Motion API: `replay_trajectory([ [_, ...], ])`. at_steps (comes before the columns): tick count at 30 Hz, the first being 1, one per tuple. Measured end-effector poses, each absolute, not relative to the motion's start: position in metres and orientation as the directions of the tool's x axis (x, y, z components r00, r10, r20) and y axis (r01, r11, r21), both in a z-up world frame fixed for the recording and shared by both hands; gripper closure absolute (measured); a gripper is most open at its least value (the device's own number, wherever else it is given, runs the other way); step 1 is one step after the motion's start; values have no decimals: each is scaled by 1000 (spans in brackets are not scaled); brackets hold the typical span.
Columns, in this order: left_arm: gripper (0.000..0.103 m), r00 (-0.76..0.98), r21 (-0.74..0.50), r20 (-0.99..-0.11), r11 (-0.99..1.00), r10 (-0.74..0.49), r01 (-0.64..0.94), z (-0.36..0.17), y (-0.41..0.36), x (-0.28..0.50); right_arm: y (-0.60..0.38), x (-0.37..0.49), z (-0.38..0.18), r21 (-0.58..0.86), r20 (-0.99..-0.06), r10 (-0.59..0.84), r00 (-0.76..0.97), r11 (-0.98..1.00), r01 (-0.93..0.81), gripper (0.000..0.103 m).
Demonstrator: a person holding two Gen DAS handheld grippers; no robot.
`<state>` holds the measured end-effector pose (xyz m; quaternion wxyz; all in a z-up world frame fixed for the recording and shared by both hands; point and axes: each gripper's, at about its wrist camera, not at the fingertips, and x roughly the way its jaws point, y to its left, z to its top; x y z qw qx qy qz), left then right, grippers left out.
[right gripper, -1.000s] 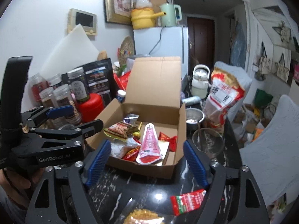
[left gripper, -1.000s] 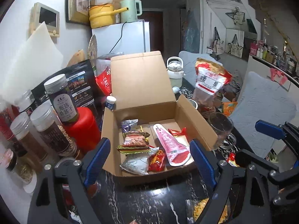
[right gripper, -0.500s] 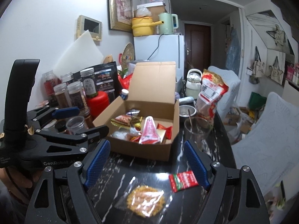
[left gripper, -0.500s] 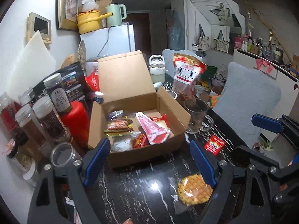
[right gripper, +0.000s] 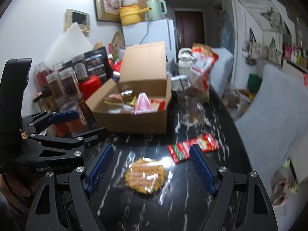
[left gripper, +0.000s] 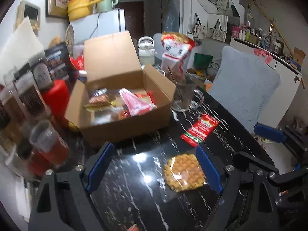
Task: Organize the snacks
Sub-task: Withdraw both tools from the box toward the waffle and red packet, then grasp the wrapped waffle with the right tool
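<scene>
- Cardboard box [left gripper: 123, 115] sits open on the black marble tabletop [left gripper: 134, 188] in the left wrist view, lid flap standing up at the back, several snack packets [left gripper: 132, 104] lying inside it.
- Left gripper [left gripper: 153, 170] hangs low over the tabletop with its blue-padded fingers [left gripper: 99, 168] spread wide and nothing between them.
- A round waffle snack in clear wrap [left gripper: 183, 174] lies flat on the tabletop, just inside the right-hand finger of that gripper; whether it touches the pad I cannot tell.
- A red snack sachet [left gripper: 200, 130] lies flat further out, between the waffle and a glass mug [left gripper: 185, 96] that stands just beside the box's right wall.
- Spice jars [left gripper: 28, 96] and a red canister [left gripper: 55, 100] crowd the left of the box; the view is blurred.
- From the right wrist view, the right gripper [right gripper: 151, 168] is also spread wide and holds nothing, with the waffle snack [right gripper: 145, 176] on the tabletop between its fingers [right gripper: 100, 167], apart from both.
- The red sachet [right gripper: 192, 147] lies just beyond the right finger's tip, near the waffle.
- The box [right gripper: 134, 107] stands beyond both snacks, well apart from them, packets showing inside.
- The left gripper [right gripper: 77, 123] shows side-on at the left edge, its fingers apart.
</scene>
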<state>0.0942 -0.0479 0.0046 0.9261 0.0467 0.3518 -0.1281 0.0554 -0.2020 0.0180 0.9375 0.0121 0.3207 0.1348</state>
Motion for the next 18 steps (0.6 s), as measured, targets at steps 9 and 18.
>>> replay_trajectory([
  [9,15,658,-50,-728,972,-192,229,-40,-35,98,-215,55,-28,182,-662,248,707,969,-170,19],
  [18,15,623,-51,-764,979,-165,197,-67,-12,105,-201,78,-71,232,-733,260,629,964,-129,0],
])
